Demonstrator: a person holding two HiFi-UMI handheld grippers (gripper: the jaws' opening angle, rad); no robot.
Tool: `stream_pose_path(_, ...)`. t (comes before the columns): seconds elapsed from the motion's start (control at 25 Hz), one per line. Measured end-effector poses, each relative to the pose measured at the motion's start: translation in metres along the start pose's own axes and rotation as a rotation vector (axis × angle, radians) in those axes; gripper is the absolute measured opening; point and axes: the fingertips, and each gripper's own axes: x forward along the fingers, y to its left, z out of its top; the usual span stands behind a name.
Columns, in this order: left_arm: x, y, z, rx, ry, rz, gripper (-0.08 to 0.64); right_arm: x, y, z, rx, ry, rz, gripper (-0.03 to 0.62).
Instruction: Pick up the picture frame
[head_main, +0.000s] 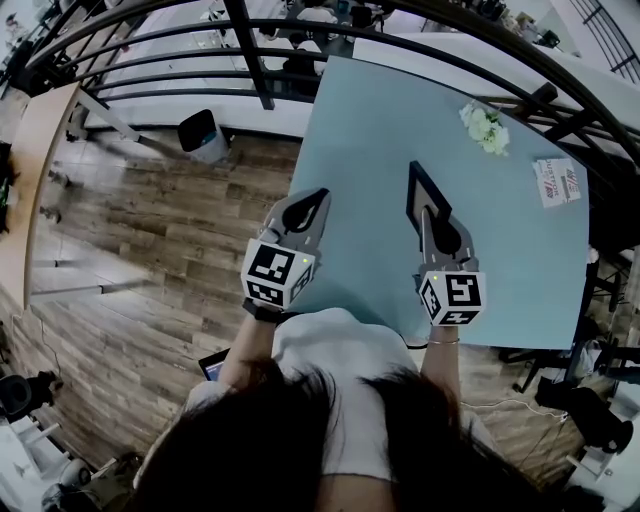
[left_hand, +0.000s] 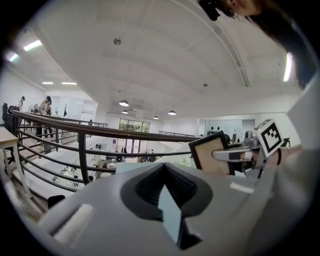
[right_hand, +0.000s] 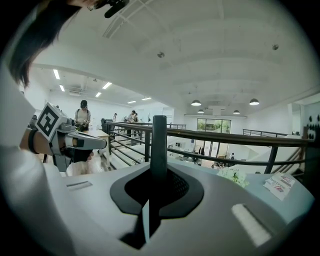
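Observation:
The picture frame (head_main: 422, 195) is black and stands upright above the light blue table (head_main: 360, 140), lifted off it. My right gripper (head_main: 438, 228) is shut on its near edge. In the right gripper view the frame (right_hand: 159, 142) shows edge-on as a thin black bar rising between the jaws. From the left gripper view I see the frame's tan back (left_hand: 211, 154) with the right gripper (left_hand: 234, 154) clamped on it. My left gripper (head_main: 308, 208) hovers at the table's left edge, jaws together with nothing in them, a hand's width left of the frame. It also appears in the right gripper view, where the left gripper (right_hand: 85, 142) is at the left.
A bunch of white flowers (head_main: 485, 128) and a printed card (head_main: 558, 182) lie at the table's far right. A black railing (head_main: 250, 50) curves behind the table. A bin (head_main: 203, 135) stands on the wooden floor to the left.

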Motion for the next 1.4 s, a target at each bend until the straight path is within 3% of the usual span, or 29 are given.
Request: stream_pose_path(1.4, -0.001, 0.015, 0.006, -0.036, -0.013, 0.01, 0.057, -0.002, 0.001, 0.001, 0.034, 0.007, -0.012, 0.012)
